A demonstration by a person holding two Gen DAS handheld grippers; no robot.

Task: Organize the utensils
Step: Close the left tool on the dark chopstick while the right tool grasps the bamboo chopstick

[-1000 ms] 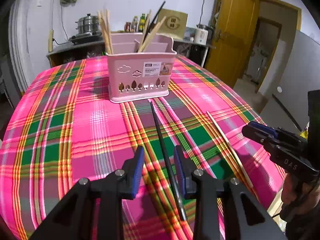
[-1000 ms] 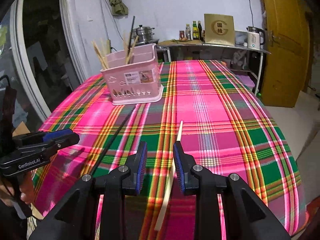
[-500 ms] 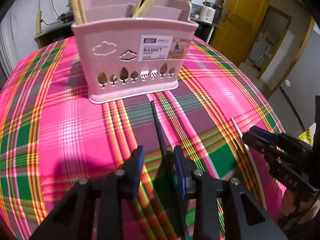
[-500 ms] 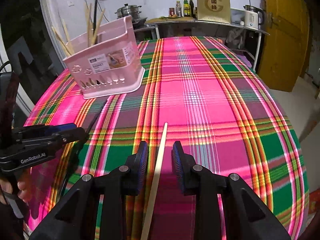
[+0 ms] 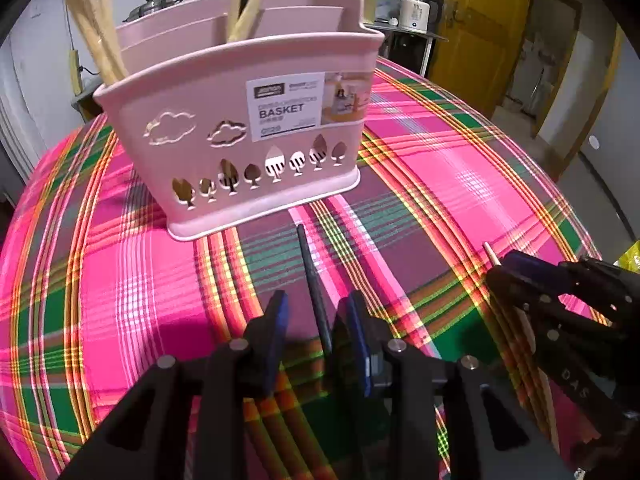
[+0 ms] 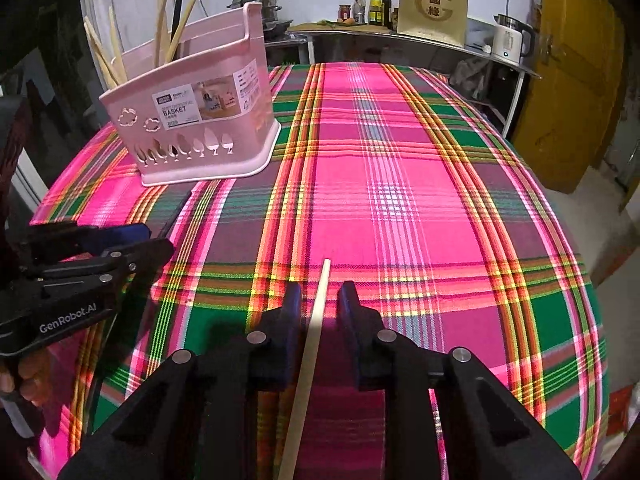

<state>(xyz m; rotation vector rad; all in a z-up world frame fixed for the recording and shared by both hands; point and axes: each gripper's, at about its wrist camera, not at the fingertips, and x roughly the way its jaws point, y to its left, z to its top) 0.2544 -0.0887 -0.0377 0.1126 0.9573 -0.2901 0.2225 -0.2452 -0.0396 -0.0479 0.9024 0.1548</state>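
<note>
- Right gripper [image 6: 319,300] is low over the plaid tablecloth [image 6: 420,184]; its jaws have just been closing, and a pale wooden chopstick [image 6: 310,344] lies between them, gaps visible on both sides.
- Left gripper [image 6: 156,242] is at the left edge.
- Pink basket [image 6: 192,128] stands at rear left, holding upright chopsticks [image 6: 162,28].

Cloth [image 6: 420,184] on the surface: plaid, hot pink ground, green blocks, thin yellow, orange and white lines. Basket [image 5: 240,120]: pale pink, cloud and tree cut-outs, white label. Chopstick [image 5: 314,292]: black. Chopstick [image 6: 316,320]: pale wood. Left tongs [image 5: 316,320] and right tongs [image 6: 318,304]: black, blue pads. Door [image 6: 576,80]: mustard yellow.
</note>
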